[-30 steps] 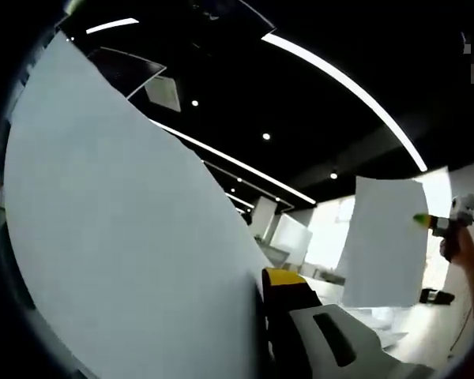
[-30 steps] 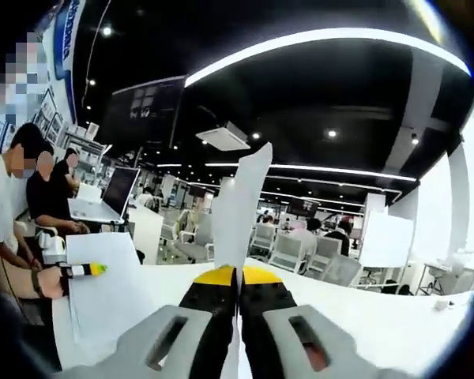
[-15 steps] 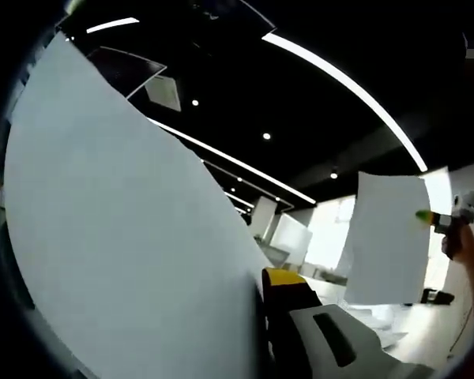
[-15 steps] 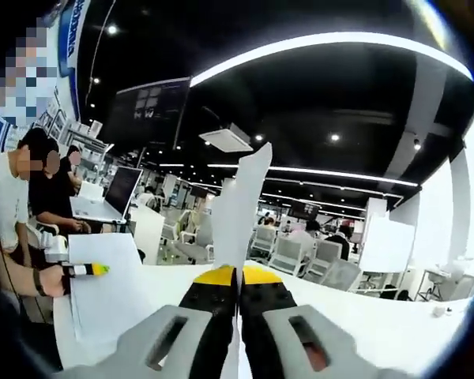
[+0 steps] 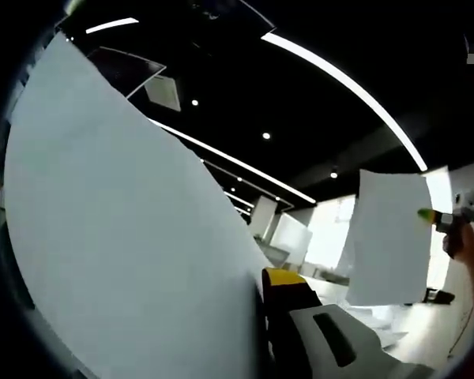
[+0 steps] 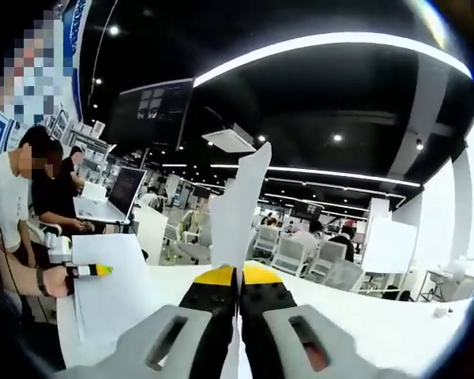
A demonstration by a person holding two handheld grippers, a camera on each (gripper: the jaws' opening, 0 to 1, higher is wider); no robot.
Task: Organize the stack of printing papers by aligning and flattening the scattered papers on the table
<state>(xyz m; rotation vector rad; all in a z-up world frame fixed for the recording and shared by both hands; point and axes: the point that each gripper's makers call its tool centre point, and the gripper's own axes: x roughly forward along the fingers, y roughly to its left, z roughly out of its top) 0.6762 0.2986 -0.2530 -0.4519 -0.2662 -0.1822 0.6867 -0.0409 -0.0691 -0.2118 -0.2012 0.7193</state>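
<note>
Both grippers (image 5: 262,316) (image 6: 238,294) clamped on upright paper sheets (image 5: 126,237) (image 6: 241,213); left's far jaw hidden behind sheet, table (image 6: 379,324) below.

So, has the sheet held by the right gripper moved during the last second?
Yes, slightly. In the left gripper view, the sheet and the right gripper have drifted to the right and a little down against the curved ceiling light strip.

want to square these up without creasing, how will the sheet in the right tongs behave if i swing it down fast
The sheet is probably floppy: pinched only at its lower edge by the right tongs, it leans and bends near the top. It looks light, so a fast swing would likely make it flap or fold. The left tongs' sheet curves too.
</note>
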